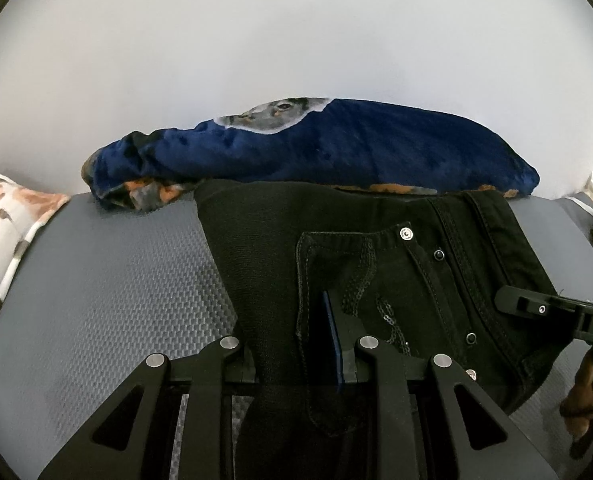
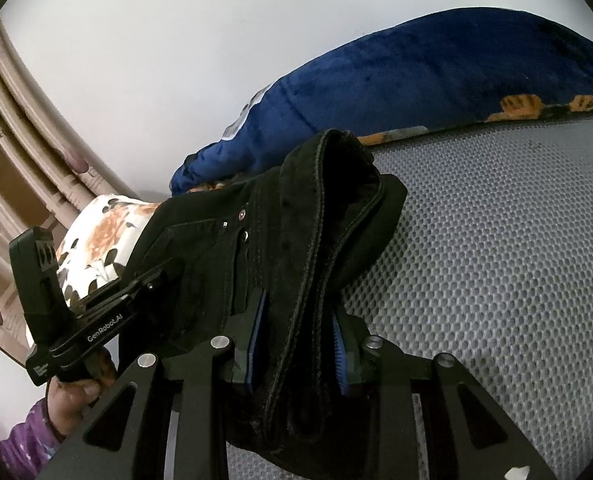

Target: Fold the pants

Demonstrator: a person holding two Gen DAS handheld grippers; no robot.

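My left hand-held gripper (image 1: 296, 344) is clenched on the black pants (image 1: 376, 264): its blue-padded finger (image 1: 338, 344) presses against the dark fabric beside a stitched pocket, and cloth fills the space between the two fingers and hangs down over the gripper body. My right hand-held gripper (image 2: 296, 344) is also grasping the pants (image 2: 296, 216), with both blue pads squeezed on a thick, doubled-over band of denim that stands up out of the jaws and flops to either side.

The pants lie bunched on the grey, honeycomb-textured mattress (image 1: 116, 280), toward its far edge, with the waistband end and its metal rivets (image 1: 405, 233) facing up. Their far side touches a dark blue plush blanket (image 1: 336, 148) that runs along the far edge of the mattress against the pale wall (image 1: 256, 40); the blanket shows orange patches along its lower hem and a grey printed animal face on top.

A floral pillow (image 1: 4, 232) in white and orange sits at the left edge of the mattress. In the right wrist view my left hand (image 2: 76, 392) shows wrapped around the handle of the other gripper, a purple sleeve (image 2: 24, 440) at the wrist, with wooden furniture (image 2: 12, 140) behind.
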